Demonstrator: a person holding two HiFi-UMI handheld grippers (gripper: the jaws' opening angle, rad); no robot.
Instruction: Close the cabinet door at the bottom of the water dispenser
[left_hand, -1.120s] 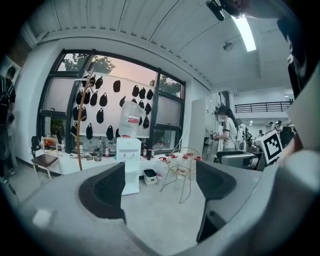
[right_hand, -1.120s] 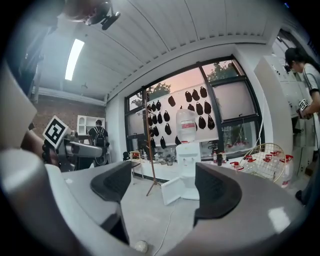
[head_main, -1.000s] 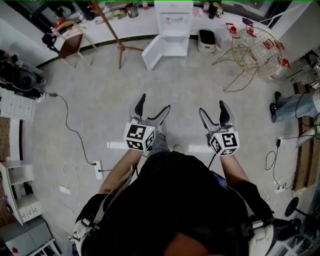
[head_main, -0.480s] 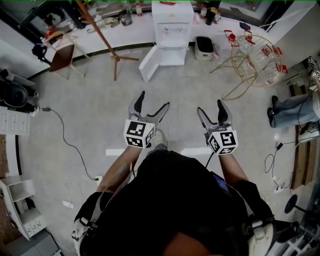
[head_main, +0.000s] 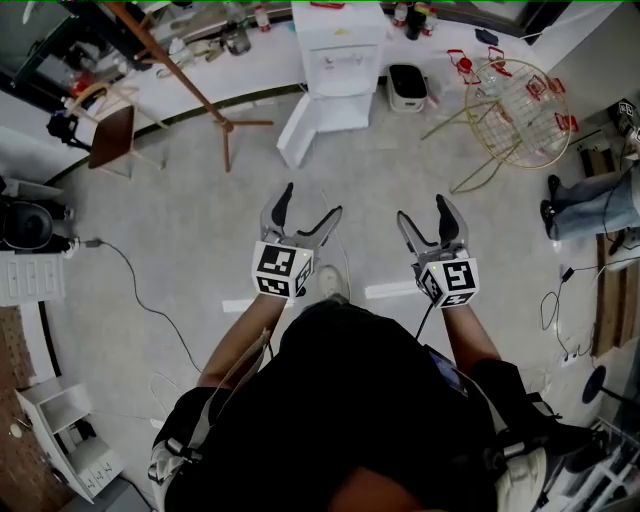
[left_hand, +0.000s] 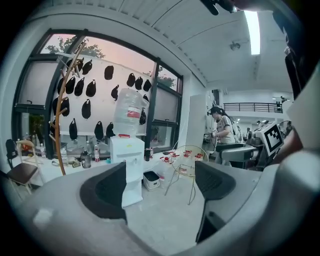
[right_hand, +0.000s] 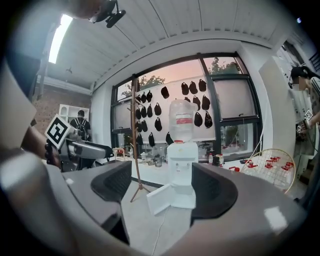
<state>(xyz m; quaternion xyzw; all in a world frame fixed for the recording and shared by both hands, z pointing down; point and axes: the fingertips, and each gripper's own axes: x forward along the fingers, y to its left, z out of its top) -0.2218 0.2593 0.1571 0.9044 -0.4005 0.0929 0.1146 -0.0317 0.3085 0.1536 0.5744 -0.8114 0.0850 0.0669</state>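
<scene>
The left gripper (head_main: 311, 202) and right gripper (head_main: 423, 210) are both empty, jaws spread wide. The dispenser (right_hand: 182, 165) stands well ahead of them, framed between the right gripper's jaws. Its door (right_hand: 161, 199) hangs open, angled toward the left gripper's side (hinge too small to read). My worry: pushing near the hinge would barely swing it, and a hard shove could bounce it back open or rock the bottle (right_hand: 181, 120).

Floor: pale grey concrete floor (head_main: 180, 220).
12 o'clock: white plastic water dispenser (head_main: 343, 55), its white bottom cabinet door (head_main: 300, 122) open; black-topped white bin (head_main: 408, 85) just beside.
11 o'clock: brown wooden coat stand (head_main: 226, 128).
1 o'clock: gold wire chair (head_main: 510, 95).
</scene>
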